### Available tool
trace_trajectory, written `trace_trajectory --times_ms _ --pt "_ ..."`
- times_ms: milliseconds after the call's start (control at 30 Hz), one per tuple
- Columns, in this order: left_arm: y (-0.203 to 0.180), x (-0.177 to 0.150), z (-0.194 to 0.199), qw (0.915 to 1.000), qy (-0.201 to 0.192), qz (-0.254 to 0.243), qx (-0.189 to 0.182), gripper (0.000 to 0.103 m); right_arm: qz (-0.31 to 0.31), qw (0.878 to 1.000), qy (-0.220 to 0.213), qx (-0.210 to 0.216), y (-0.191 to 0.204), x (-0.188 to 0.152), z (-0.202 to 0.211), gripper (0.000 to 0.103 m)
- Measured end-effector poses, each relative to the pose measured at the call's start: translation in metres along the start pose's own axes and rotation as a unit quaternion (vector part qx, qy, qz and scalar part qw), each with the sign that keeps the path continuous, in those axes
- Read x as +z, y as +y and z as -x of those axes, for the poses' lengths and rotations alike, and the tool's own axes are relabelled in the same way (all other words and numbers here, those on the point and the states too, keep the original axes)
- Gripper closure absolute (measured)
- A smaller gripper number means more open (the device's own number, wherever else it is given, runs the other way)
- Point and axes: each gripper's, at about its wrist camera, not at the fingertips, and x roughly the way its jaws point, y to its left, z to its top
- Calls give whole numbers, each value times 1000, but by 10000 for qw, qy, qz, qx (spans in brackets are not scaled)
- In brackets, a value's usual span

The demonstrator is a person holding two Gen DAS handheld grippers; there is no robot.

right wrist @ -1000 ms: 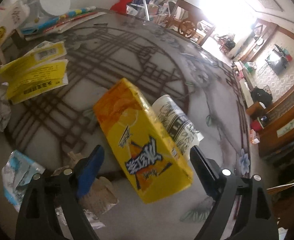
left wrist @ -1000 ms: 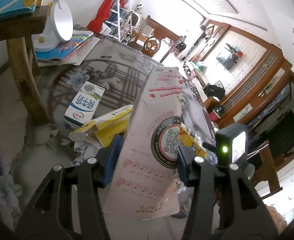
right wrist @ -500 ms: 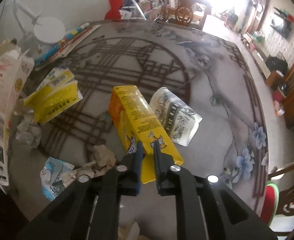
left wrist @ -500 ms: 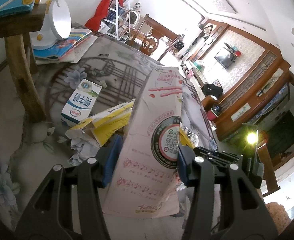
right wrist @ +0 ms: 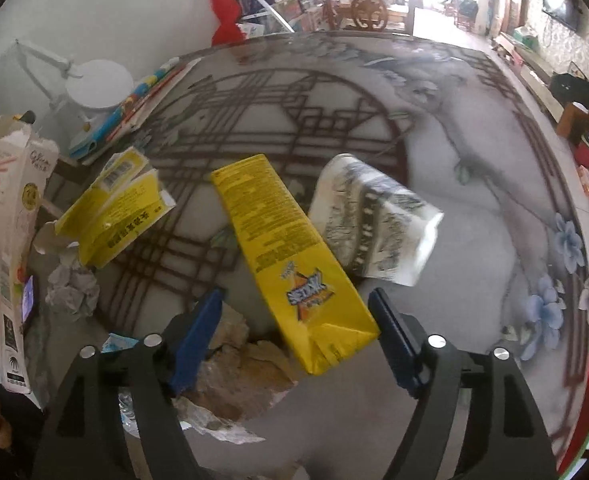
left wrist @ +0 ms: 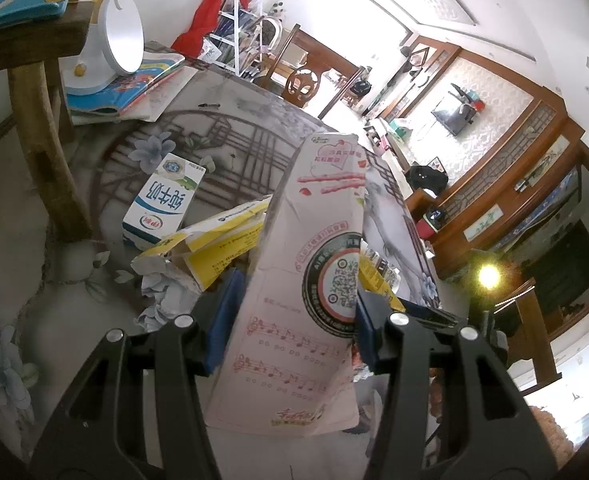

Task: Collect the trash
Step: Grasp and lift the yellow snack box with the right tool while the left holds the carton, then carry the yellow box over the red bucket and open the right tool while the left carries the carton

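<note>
Left gripper (left wrist: 290, 316) is clamped on a pale pink carton (left wrist: 314, 280), held upright above the patterned table (left wrist: 234, 128). Right gripper (right wrist: 296, 340) has its jaws opening, pads clear of the yellow carton (right wrist: 286, 252) lying between them on the table, just beside a white wrapper (right wrist: 374, 224) and a crumpled brown scrap (right wrist: 238, 380).

Far tabletop (right wrist: 474, 280) bare; yellow carton (right wrist: 290, 252) blocks centre.
</note>
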Motion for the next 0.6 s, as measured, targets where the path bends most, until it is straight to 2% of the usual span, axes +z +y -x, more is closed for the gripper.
trace_trajectory --times_ms 67,100,133,167,467,600 --pt "0 0 0 10000 4 -2 13 54 100 9999 -19 -71 4 -1 -2 31" --pt "0 0 -1 10000 9 -6 11 54 194 9996 -47 -204 8 -2 -3 35" --pt "0 0 -1 10000 14 -9 9 54 280 9991 -77 -313 10 -3 -3 54" --pt "0 0 -1 10000 29 -23 10 54 343 9987 -63 -364 13 -4 -4 58" --pt "-5 -2 -4 9998 66 -162 77 54 373 9982 -352 -309 12 -17 25 64" --pt "-9 -4 -6 9995 84 -268 110 54 237 9974 -656 -180 7 -26 53 65"
